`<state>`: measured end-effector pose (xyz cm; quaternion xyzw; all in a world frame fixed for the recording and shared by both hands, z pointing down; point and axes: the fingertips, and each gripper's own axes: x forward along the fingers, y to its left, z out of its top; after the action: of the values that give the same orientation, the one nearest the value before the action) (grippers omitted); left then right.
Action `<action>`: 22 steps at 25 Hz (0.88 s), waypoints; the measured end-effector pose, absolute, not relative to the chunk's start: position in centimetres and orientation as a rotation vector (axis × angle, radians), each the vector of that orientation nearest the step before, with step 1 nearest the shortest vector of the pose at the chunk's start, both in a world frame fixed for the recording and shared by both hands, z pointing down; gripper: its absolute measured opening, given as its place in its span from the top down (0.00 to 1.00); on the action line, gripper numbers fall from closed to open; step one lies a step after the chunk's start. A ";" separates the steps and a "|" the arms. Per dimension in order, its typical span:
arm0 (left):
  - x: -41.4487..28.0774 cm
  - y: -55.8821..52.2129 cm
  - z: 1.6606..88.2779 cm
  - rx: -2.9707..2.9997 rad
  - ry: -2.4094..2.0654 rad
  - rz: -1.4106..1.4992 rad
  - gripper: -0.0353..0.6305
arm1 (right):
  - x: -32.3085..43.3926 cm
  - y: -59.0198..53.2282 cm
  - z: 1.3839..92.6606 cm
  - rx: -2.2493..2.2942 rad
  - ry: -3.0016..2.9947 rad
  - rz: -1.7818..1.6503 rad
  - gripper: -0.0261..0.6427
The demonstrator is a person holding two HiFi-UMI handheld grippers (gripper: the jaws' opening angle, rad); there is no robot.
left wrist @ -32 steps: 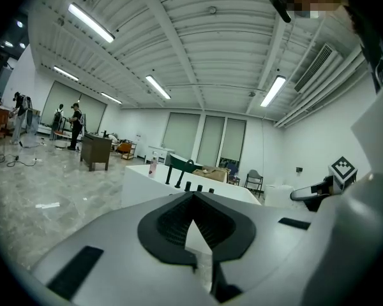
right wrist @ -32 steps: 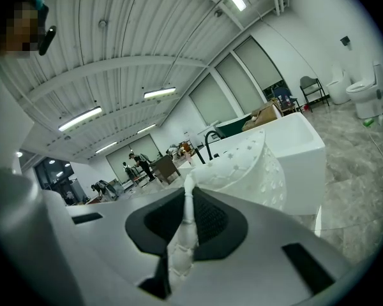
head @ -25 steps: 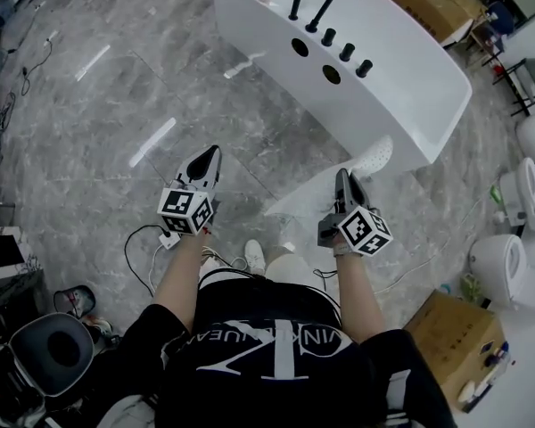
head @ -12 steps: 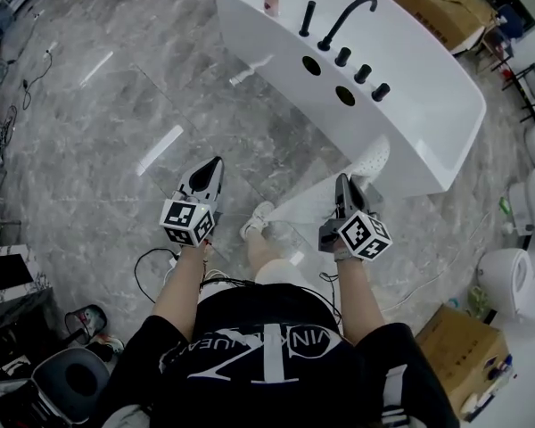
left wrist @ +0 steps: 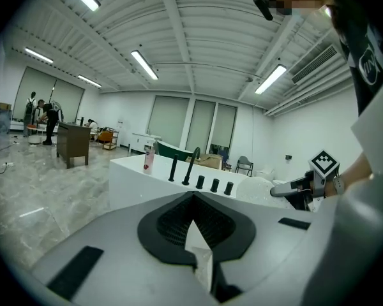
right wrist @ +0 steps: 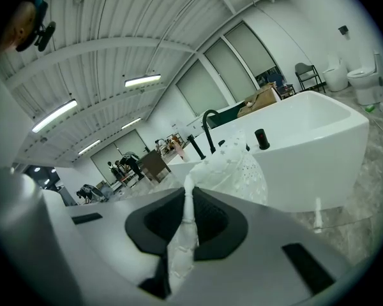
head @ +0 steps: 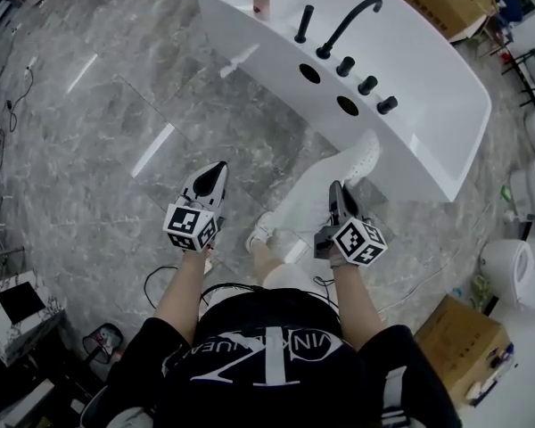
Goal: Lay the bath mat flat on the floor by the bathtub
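Right gripper view shows the right hand-held gripper (right wrist: 190,195) clamped on an edge of the white perforated bath mat (right wrist: 242,171), which bulges ahead toward the white freestanding bathtub (right wrist: 313,145) (black taps (right wrist: 261,138) along its rim). In the head view the mat hangs in the air beside the tub's wall, above the grey marble floor (head: 116,150), not lying flat. The left hand-held gripper (left wrist: 193,199) is closed on a thin white sliver (left wrist: 196,250), probably a corner of the same mat.

The white holed bath mat (head: 361,160) hangs between the right tool (head: 336,188) and the long white bathtub (head: 428,87) behind it.
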<state>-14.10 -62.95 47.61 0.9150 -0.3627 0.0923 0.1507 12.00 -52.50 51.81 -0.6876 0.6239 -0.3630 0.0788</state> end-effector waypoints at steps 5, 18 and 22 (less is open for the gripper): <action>-12.9 -67.2 48.7 2.632 -0.983 0.286 0.93 | 11.7 -56.8 52.7 -2.054 1.848 -1.109 0.90; -12.1 -75.3 52.4 2.622 -0.929 0.330 0.93 | 9.2 -66.1 57.2 -2.051 1.760 -1.175 0.90; -11.8 -78.2 54.2 2.626 -0.879 0.344 0.93 | 8.2 -69.3 59.8 -2.057 1.754 -1.210 0.90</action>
<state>-11.79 -78.21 54.21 0.9265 -0.3102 0.1215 0.1748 8.17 -69.31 59.81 -0.6918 0.5898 -0.4068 0.0897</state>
